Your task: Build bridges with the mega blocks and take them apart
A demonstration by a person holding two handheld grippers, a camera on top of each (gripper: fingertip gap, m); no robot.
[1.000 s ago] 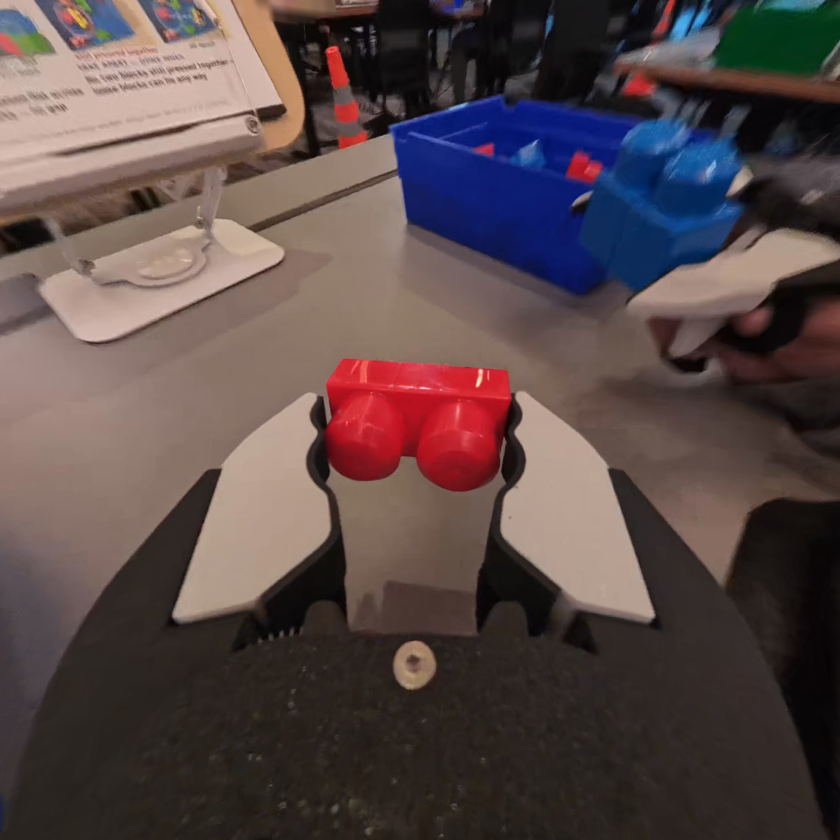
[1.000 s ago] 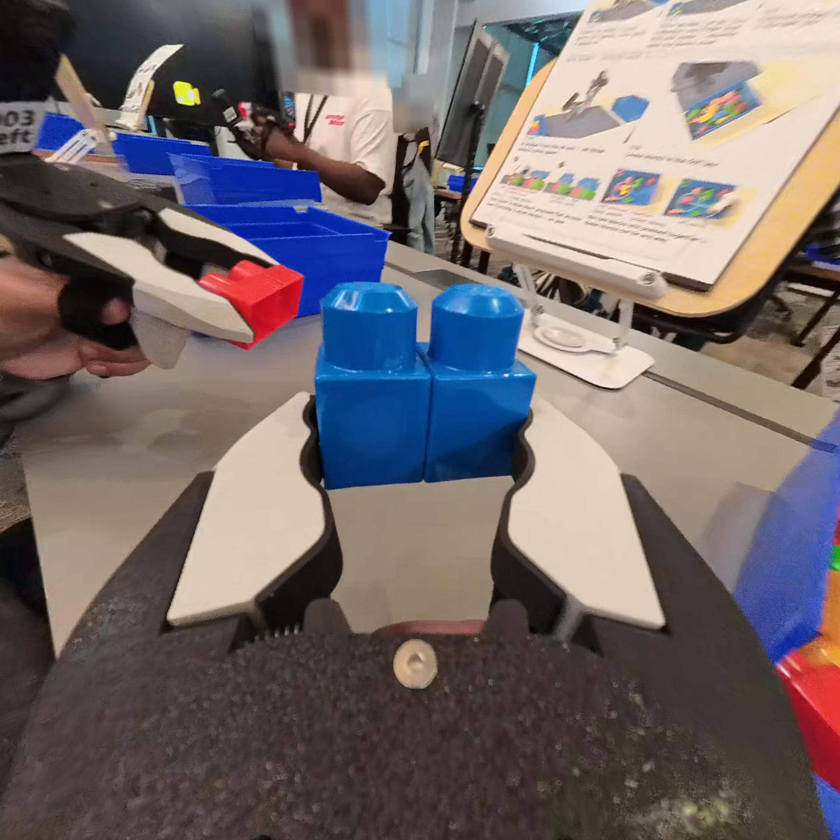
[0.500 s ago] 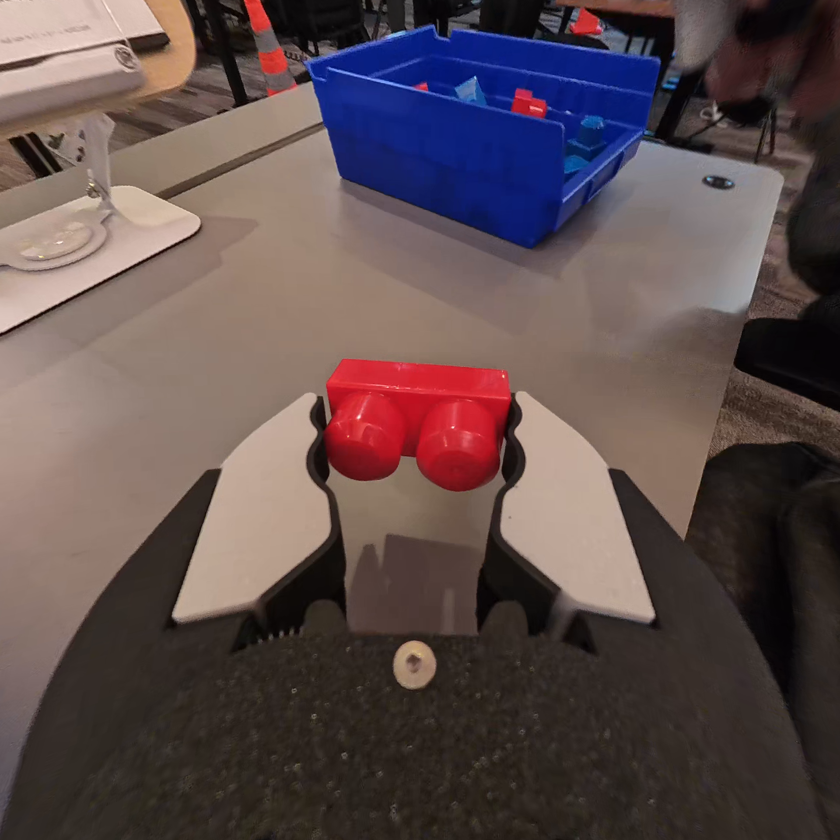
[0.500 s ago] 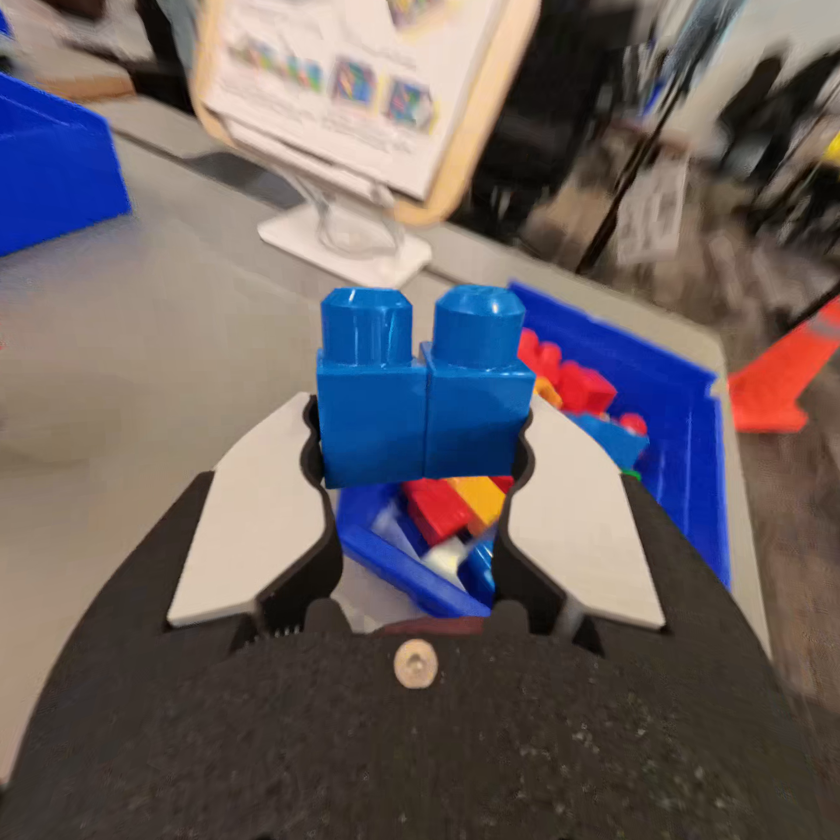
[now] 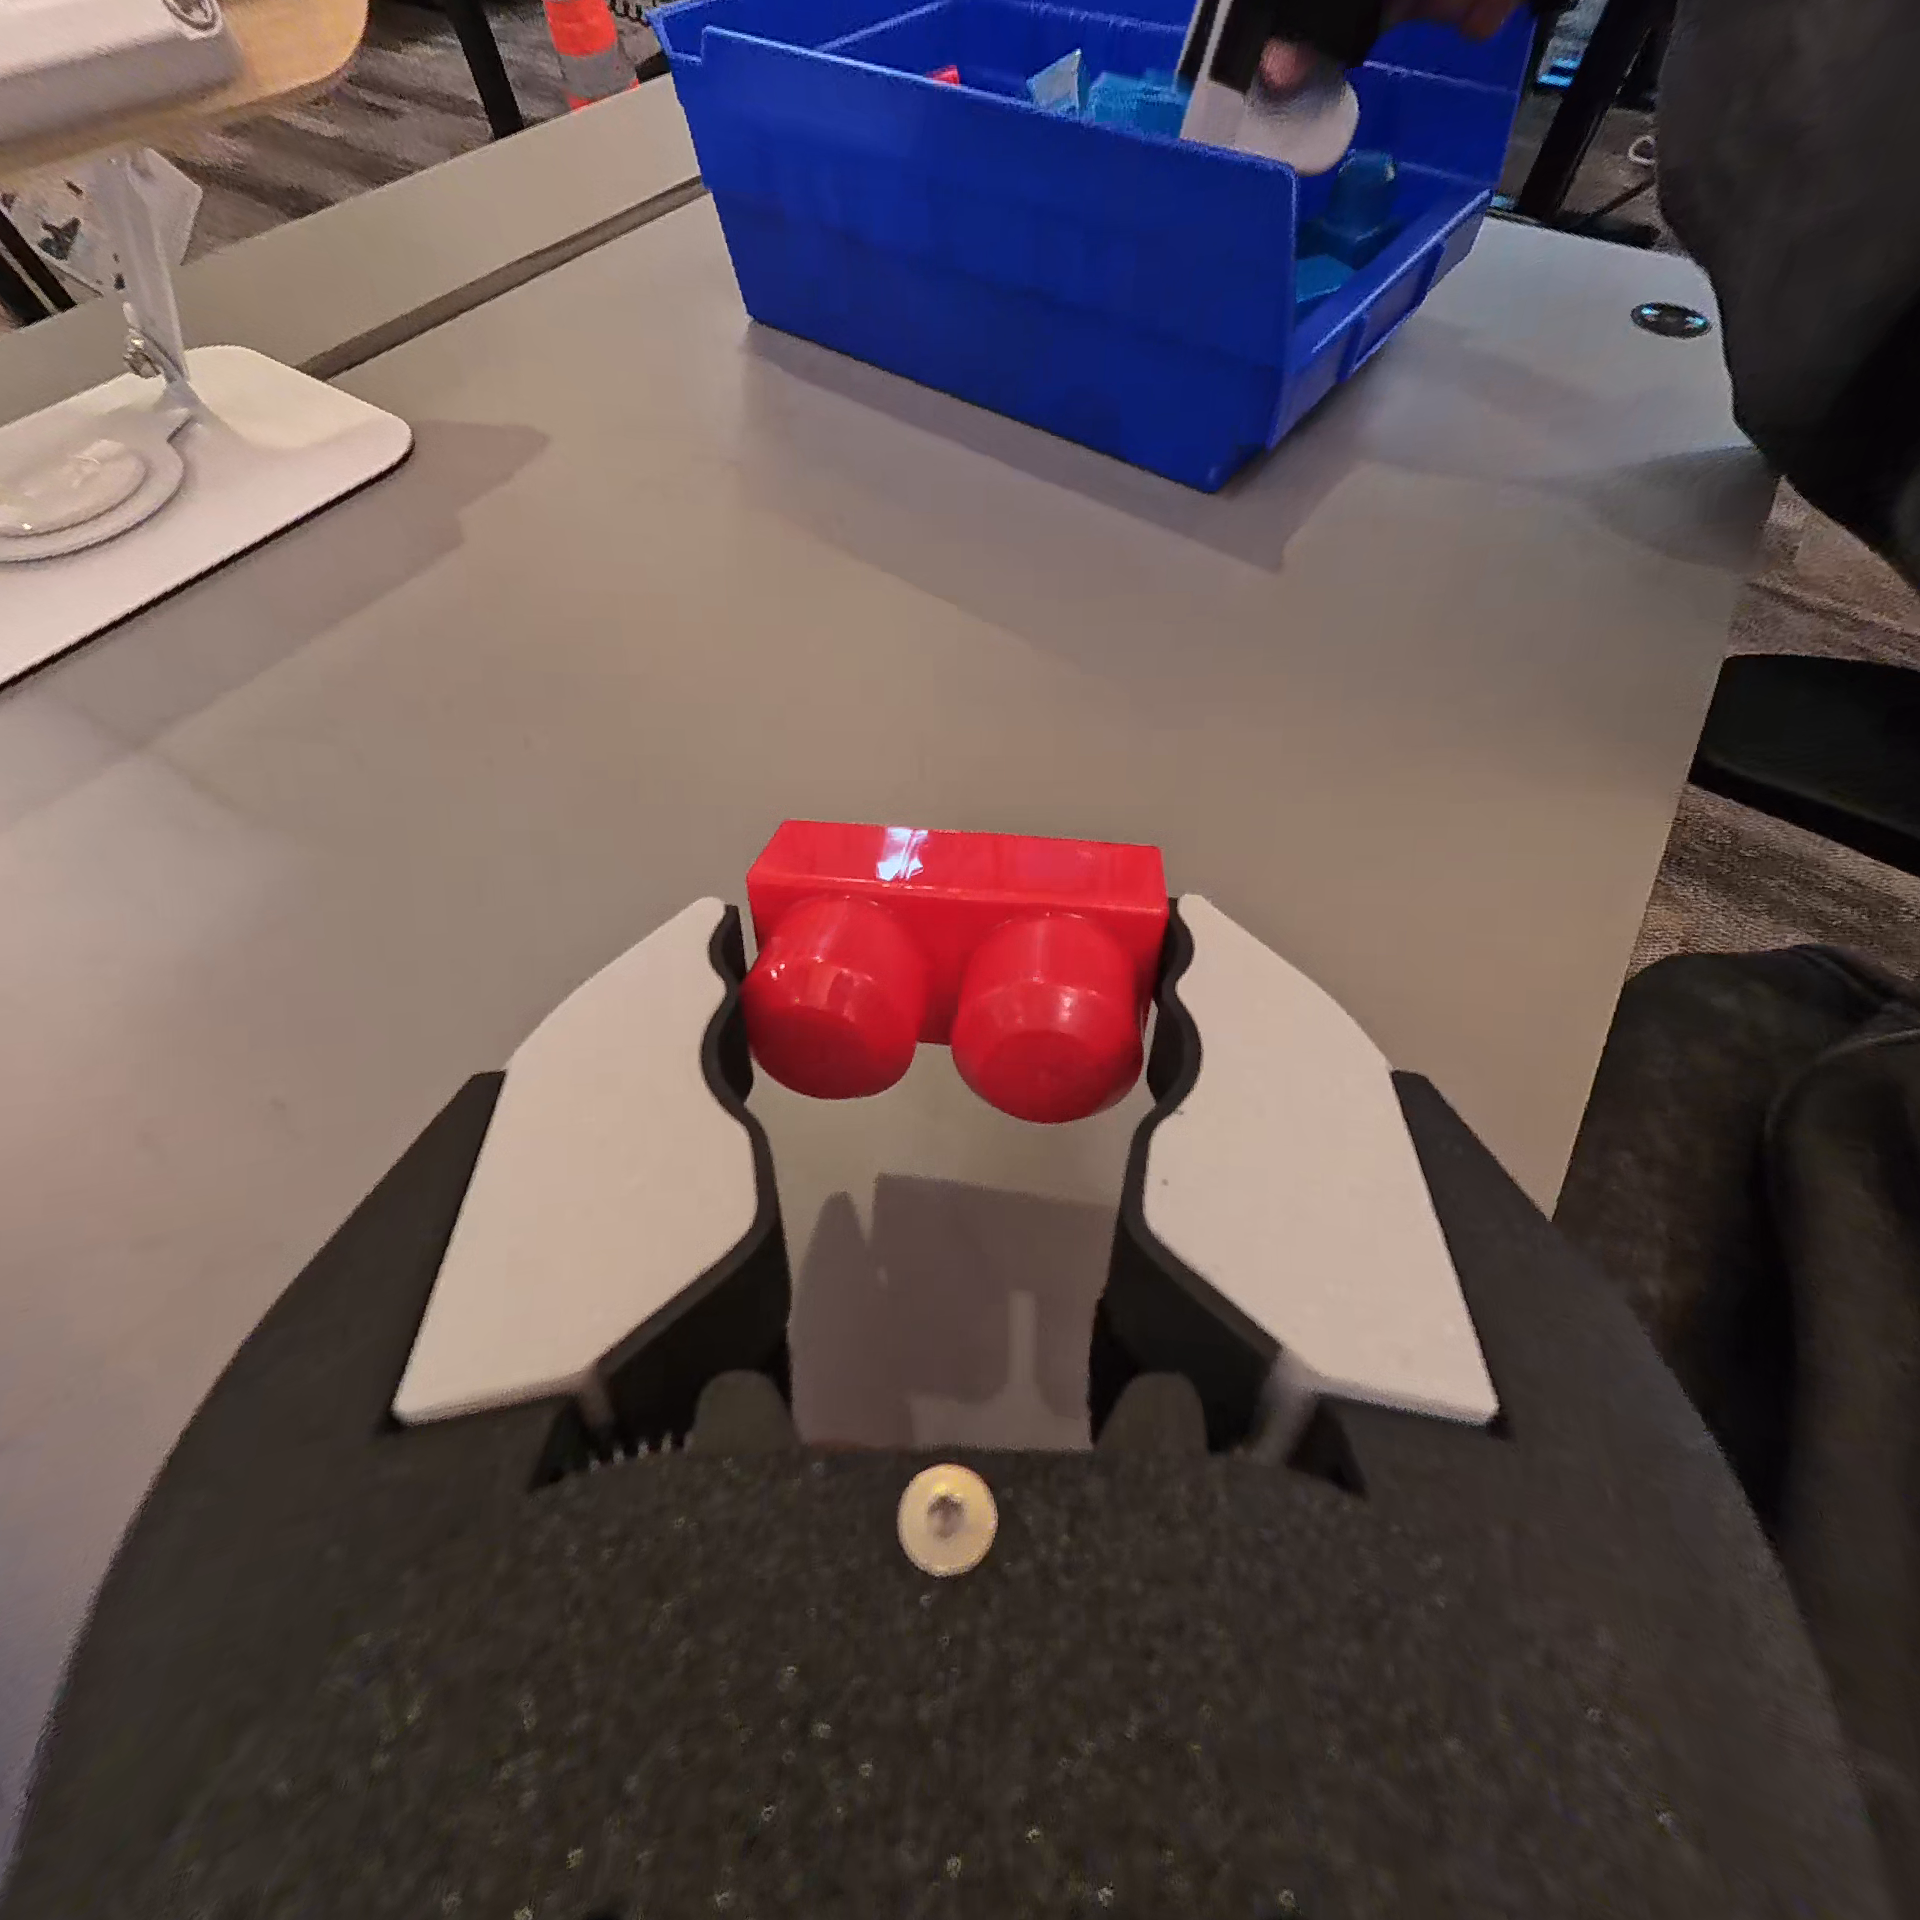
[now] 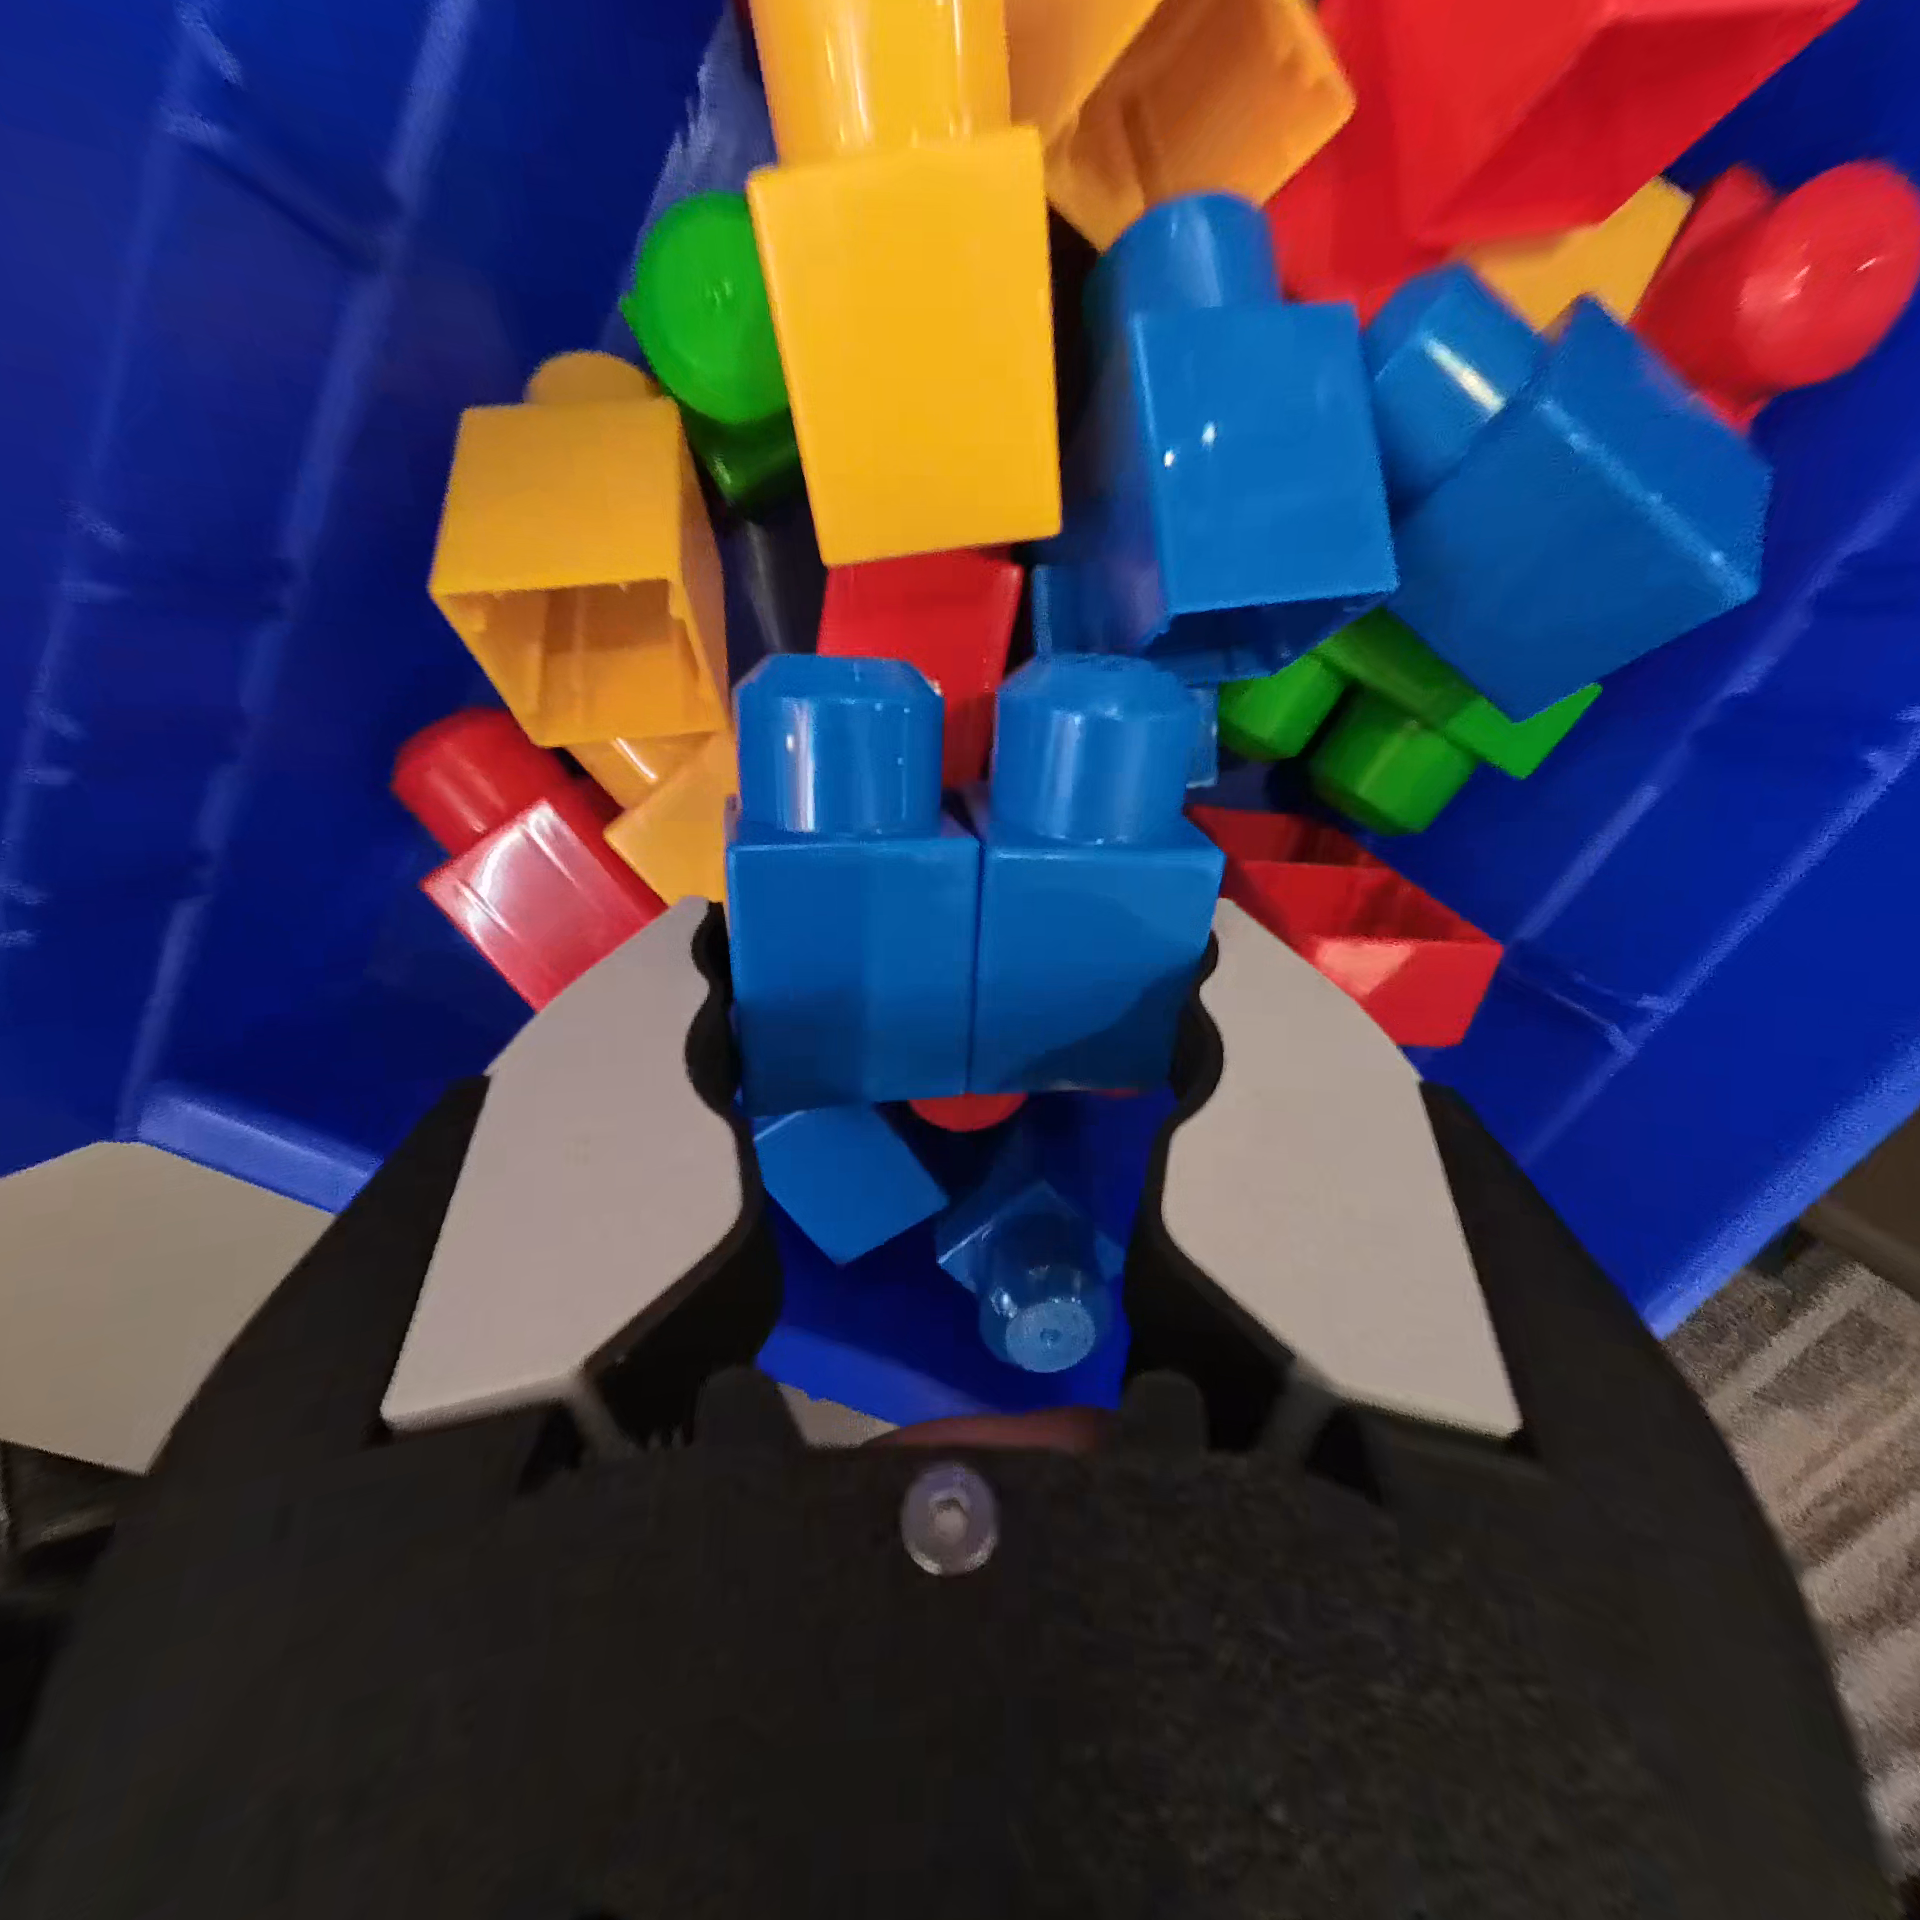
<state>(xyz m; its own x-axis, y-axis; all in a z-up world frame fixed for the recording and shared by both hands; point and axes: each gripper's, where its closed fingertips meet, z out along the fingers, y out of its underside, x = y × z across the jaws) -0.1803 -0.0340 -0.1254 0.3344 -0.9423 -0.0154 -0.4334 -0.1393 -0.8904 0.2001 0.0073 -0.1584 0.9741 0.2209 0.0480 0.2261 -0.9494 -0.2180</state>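
1. In the left wrist view, the left gripper [image 5: 951,987] is pinching a red two-stud block [image 5: 951,961] between its two fingers. The block lies on its side with the studs turned back toward the camera, and it hangs above the grey table [image 5: 623,665], not touching it. Farther on the table stands a blue bin [image 5: 997,260], and the right gripper [image 5: 1262,99] reaches into it from above. At the left edge is the white base of a document stand [image 5: 156,468].

2. In the right wrist view, the right gripper [image 6: 971,987] is pinching two blue one-stud blocks [image 6: 971,935] side by side, studs pointing away from the camera. They hang just over the pile of loose blocks [image 6: 904,343] in yellow, red, green and blue inside the bin, between its blue walls [image 6: 260,416].

3. The step in hand seems to be the taking apart: the separated pieces go back to the bin.

4. The next move probably calls for spreading the right fingers so both blue blocks fall on the pile, then carrying the red block to the same bin.
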